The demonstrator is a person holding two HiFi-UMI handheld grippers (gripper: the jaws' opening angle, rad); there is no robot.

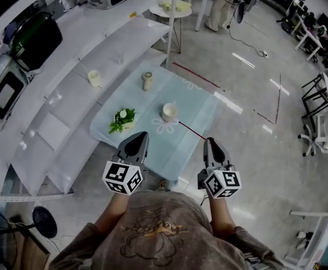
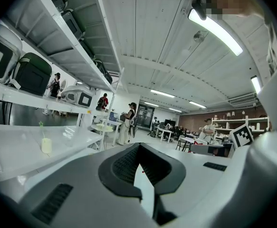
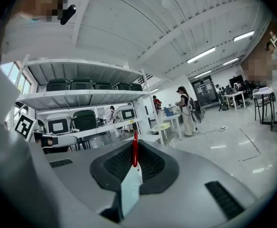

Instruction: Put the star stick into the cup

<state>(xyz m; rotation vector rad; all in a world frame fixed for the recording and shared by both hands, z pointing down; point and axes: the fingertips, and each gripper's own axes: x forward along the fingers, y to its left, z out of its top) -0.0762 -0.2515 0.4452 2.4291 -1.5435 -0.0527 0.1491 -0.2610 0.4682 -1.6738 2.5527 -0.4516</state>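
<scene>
- The right gripper (image 1: 211, 145) is clenched on the near end of the thin red star stick (image 1: 192, 131)
- Its far tip points at the white cup (image 1: 169, 112) on the table (image 1: 200, 106), just short of it
- The left gripper (image 1: 140, 139) is closed on nothing
- The star stick looks light, stiff and slim; pinched at one end it may swivel, so a firm hold suits it

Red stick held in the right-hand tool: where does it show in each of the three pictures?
Head view: the red stick slants from the right gripper toward the white cup, just right of centre.
Right gripper view: upright at centre, clamped between the jaws.
Left gripper view: cannot be made out.
Shared landmark: the white shelving, seen in all three.
</scene>
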